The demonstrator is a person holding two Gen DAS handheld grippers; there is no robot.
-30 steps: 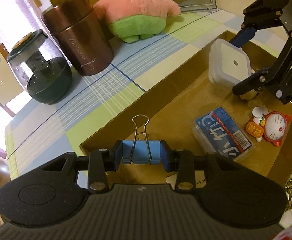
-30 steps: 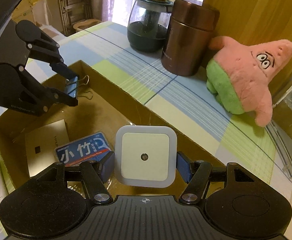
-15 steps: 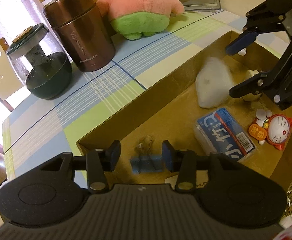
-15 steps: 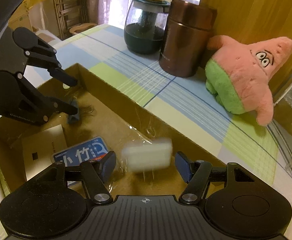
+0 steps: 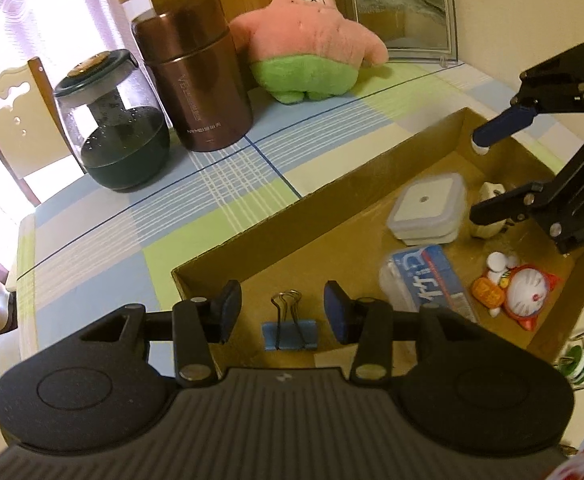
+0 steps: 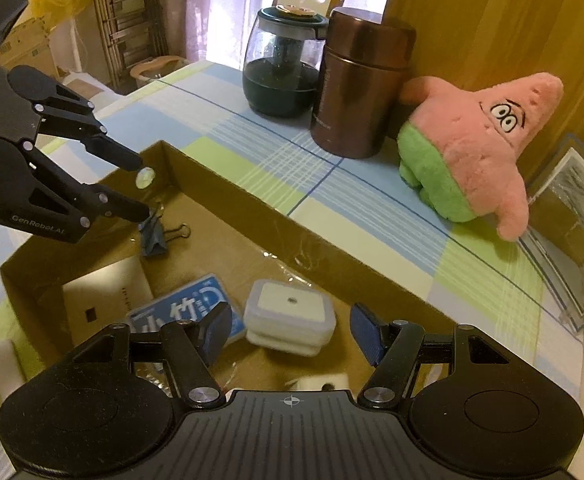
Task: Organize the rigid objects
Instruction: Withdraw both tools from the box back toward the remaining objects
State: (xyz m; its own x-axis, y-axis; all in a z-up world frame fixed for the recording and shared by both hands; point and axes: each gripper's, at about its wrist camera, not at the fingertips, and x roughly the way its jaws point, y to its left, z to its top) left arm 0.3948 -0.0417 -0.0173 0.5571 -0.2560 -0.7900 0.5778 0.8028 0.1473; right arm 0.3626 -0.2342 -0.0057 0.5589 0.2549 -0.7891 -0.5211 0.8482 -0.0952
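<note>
**Trainee:** So, panel by panel, where do things stand?

**Operator:** Both my tools are empty. My left gripper [image 5: 283, 312] has its jaws apart, with the binder clip [image 5: 289, 330] lying loose on the floor of the cardboard box [image 5: 332, 188] below them. My right gripper [image 6: 289, 330] is likewise spread, above the white night light [image 6: 290, 314], which rests beside the blue case [image 6: 179, 312].

**Trainee:** What might go wrong?

**Operator:** I judge the main risk is clipping the box wall or the packed items on my next reach, since the cat figure [image 5: 522, 294] and case sit close together.

**Trainee:** Anything unclear?

**Operator:** A pale object [image 5: 492, 208] behind my right finger is mostly hidden; I cannot name it
</note>
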